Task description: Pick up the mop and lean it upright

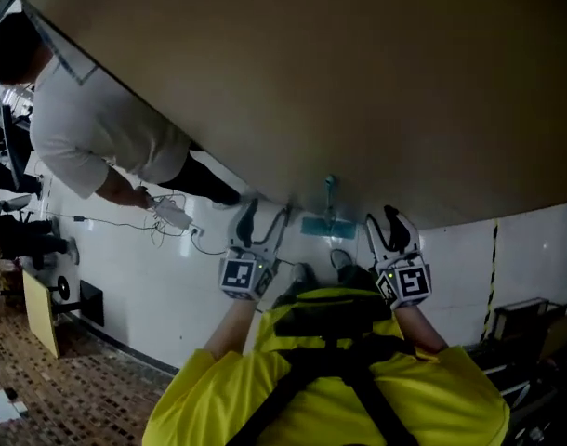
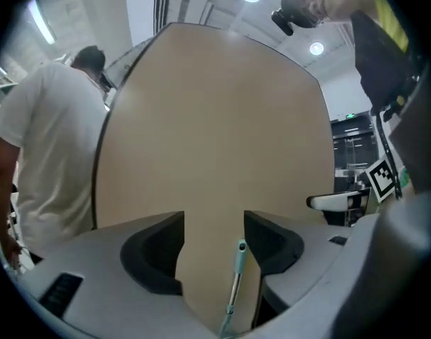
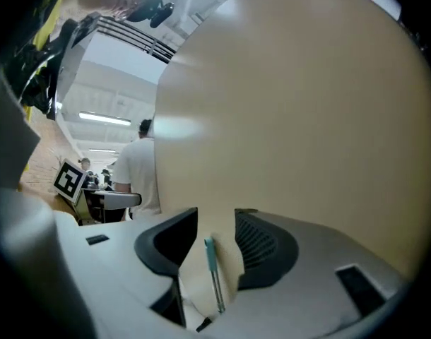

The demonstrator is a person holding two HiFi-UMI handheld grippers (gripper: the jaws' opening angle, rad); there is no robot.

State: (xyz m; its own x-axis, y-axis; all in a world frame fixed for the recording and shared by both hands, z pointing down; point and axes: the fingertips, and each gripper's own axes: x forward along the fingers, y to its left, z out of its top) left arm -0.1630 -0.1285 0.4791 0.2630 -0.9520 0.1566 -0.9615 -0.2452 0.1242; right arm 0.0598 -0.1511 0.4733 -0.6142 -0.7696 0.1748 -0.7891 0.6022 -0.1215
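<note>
Leaning mop (image 1: 327,226) on beige panel (image 1: 358,82), left tongs (image 1: 265,219), right tongs (image 1: 384,226) gaping, clear.

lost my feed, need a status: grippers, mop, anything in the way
Left gripper open, right gripper open, both empty. Mop upright against the tan panel. Person in white off to the left, clear of mop.

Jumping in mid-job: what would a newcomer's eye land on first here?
A big tan panel fills the upper head view, and a slim teal-handled mop stands upright against it near the centre. The left gripper and right gripper flank the mop, both with jaws apart and gripping nothing. A person in a white shirt bends over at the far left.
</note>
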